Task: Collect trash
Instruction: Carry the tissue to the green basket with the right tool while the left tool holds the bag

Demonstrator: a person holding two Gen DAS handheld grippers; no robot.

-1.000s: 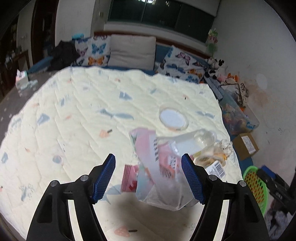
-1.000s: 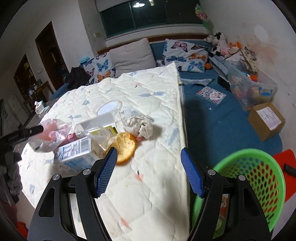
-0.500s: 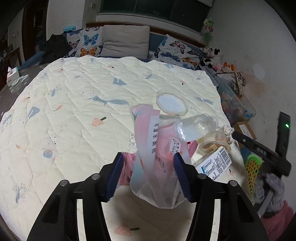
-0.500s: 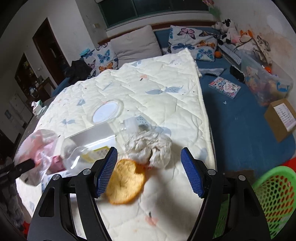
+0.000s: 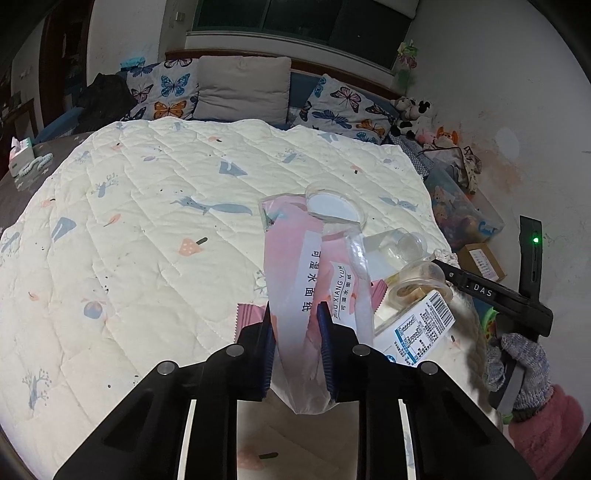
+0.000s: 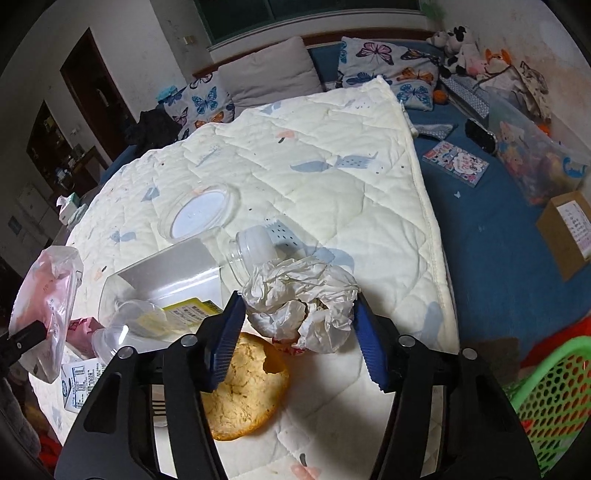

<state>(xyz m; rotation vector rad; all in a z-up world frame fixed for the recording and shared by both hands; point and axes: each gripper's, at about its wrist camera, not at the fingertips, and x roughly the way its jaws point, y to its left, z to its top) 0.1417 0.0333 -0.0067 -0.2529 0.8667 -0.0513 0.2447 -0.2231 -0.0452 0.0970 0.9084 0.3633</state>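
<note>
Ahead of me the bed (image 5: 155, 229) is spread with a cream quilt printed with small foxes and mushrooms. At its head lean a plain grey pillow (image 5: 242, 88) and butterfly-print pillows (image 5: 162, 92) on both sides of it. Above them runs a dark window (image 5: 303, 22) in a white wall (image 5: 498, 92), which is stained orange low down. Soft toys (image 5: 417, 118) sit in the corner on my right. The floor (image 6: 491, 236) there is blue, with a cardboard box (image 6: 569, 232) and a clear storage bin (image 6: 535, 155). A dark doorway (image 6: 92, 96) opens on my left.
</note>
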